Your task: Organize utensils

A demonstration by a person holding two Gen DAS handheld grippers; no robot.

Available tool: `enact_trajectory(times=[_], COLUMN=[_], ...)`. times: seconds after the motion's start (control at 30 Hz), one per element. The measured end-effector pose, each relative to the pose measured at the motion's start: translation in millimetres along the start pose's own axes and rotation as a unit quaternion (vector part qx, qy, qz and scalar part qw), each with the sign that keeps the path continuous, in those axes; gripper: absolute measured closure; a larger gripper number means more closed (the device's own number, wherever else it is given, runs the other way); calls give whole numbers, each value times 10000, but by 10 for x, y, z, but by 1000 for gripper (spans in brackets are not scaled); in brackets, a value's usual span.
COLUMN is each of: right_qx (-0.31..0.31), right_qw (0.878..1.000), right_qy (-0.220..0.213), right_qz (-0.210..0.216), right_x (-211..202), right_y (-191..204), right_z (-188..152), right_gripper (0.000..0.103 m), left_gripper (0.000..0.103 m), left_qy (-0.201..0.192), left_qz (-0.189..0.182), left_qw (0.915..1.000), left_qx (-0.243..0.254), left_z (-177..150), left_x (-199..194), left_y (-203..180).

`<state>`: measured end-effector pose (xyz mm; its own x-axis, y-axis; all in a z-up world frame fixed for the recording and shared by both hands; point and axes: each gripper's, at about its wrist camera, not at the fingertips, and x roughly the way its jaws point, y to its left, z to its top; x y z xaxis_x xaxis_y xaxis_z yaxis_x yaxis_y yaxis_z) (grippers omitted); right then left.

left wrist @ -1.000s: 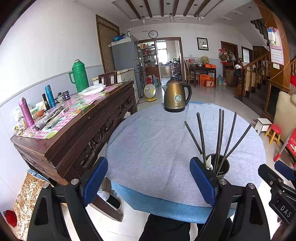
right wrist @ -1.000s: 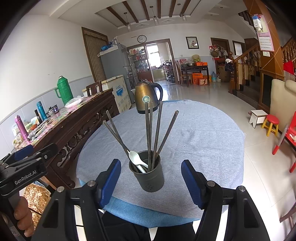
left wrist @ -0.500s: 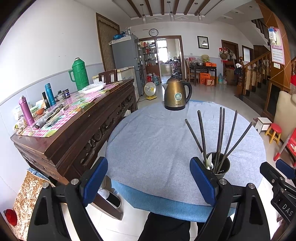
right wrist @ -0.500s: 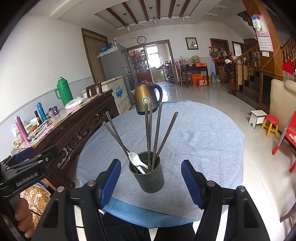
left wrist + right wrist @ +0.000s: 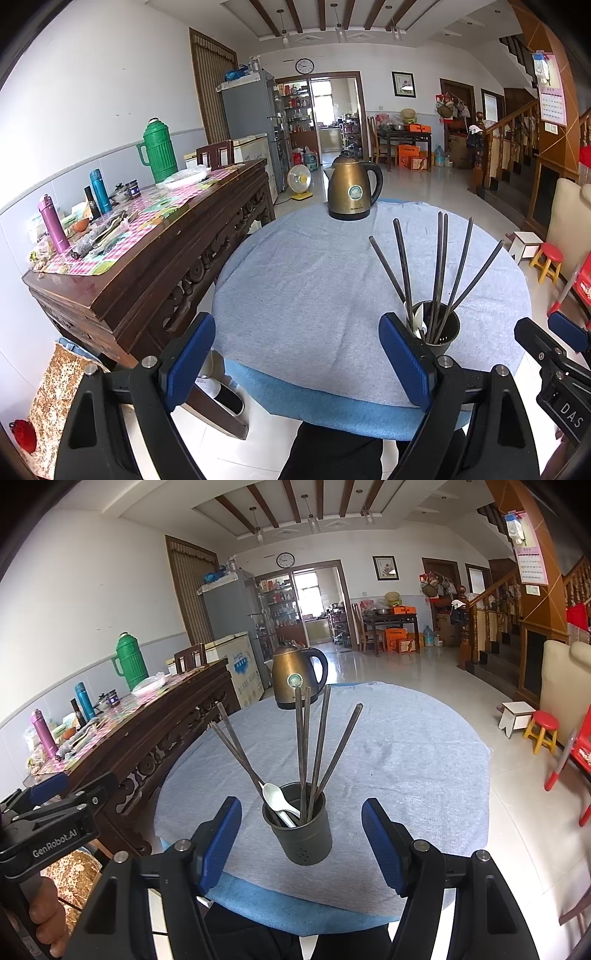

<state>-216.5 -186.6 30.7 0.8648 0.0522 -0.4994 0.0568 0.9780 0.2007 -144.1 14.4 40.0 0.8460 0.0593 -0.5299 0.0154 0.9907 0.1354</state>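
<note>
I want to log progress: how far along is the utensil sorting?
Looks done: dark metal chopsticks and a white plastic spoon stand in the grey metal holder cup. In hand: nothing; the right gripper and left gripper are open, empty. Left: no loose utensils on the blue-clothed round table.

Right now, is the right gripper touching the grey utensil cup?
Apart. In the right wrist view, tablecloth shows between each blue pad of the right gripper and the utensil cup.

A lived-in home, open dining hall. A round table (image 5: 406,746) with a kettle (image 5: 295,675) at 12 o'clock, a carved sideboard (image 5: 155,266) with flasks at 9, a fridge (image 5: 251,114) at 11, stairs (image 5: 517,147) at 2, a wall clock (image 5: 304,66).
</note>
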Motion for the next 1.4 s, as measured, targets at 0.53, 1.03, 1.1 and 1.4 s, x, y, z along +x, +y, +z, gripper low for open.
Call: enact_trajectory(times=[0.53, 1.03, 1.1, 1.4], right_qx=[-111, -222, -242, -218], right_qw=[9998, 9995, 9994, 9995], right_qy=[-187, -231, -232, -211], right_qz=[-44, -76, -71, -80], right_x=[-88, -99, -86, -18], right_y=[56, 112, 135, 152], right_z=[81, 147, 158, 170], right_gripper=[32, 32, 32, 32], left_gripper=[13, 13, 13, 13], left_qy=[-37, 13, 27, 71], left_qz=[-9, 4, -3, -30], left_qw=[10000, 10000, 10000, 10000], left_qx=[24, -68, -88, -64], left_z=[14, 12, 13, 21], left_x=[8, 30, 50, 120], left_y=[14, 81, 89, 75])
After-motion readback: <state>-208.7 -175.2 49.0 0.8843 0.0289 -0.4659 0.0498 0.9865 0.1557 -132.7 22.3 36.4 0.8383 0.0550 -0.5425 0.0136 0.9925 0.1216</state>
